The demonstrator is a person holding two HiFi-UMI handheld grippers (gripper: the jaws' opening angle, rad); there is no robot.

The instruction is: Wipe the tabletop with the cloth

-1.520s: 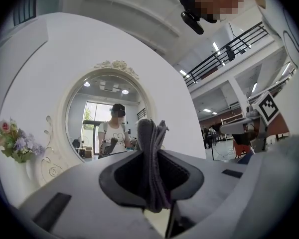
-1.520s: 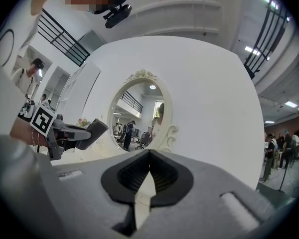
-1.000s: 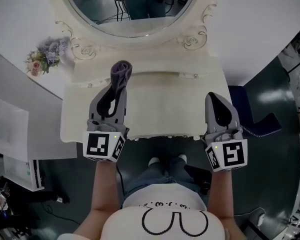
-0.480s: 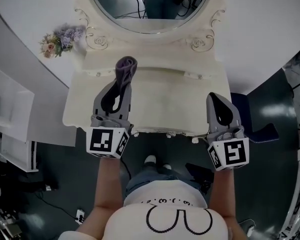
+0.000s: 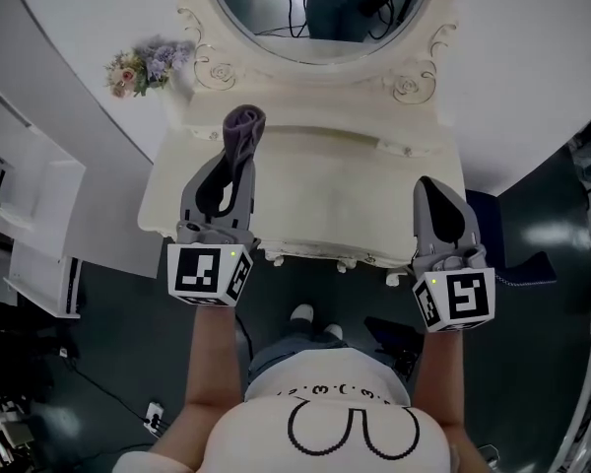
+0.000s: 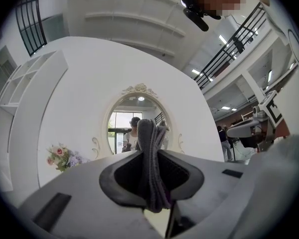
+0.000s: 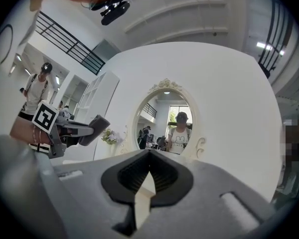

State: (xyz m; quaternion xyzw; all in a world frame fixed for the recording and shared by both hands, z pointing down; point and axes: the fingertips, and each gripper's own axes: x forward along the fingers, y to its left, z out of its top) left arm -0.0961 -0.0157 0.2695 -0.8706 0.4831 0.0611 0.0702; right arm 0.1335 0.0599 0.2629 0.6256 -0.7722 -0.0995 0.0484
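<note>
My left gripper (image 5: 238,156) is shut on a folded grey-purple cloth (image 5: 242,132), which sticks up past the jaw tips over the left part of the cream dressing-table top (image 5: 325,190). In the left gripper view the cloth (image 6: 152,168) stands pinched upright between the jaws. My right gripper (image 5: 435,193) hangs over the table's right front corner, shut with nothing between its jaws; in the right gripper view its tips (image 7: 149,153) meet.
An oval mirror (image 5: 320,13) in a carved cream frame stands at the back of the table against a white wall. A small flower bunch (image 5: 146,67) sits at the back left. White shelving (image 5: 30,225) stands to the left, and a dark floor lies below.
The head view has shifted, so the table and mirror appear further right and lower. Both grippers keep their hold and place over the table's front; the cloth stays pinched.
</note>
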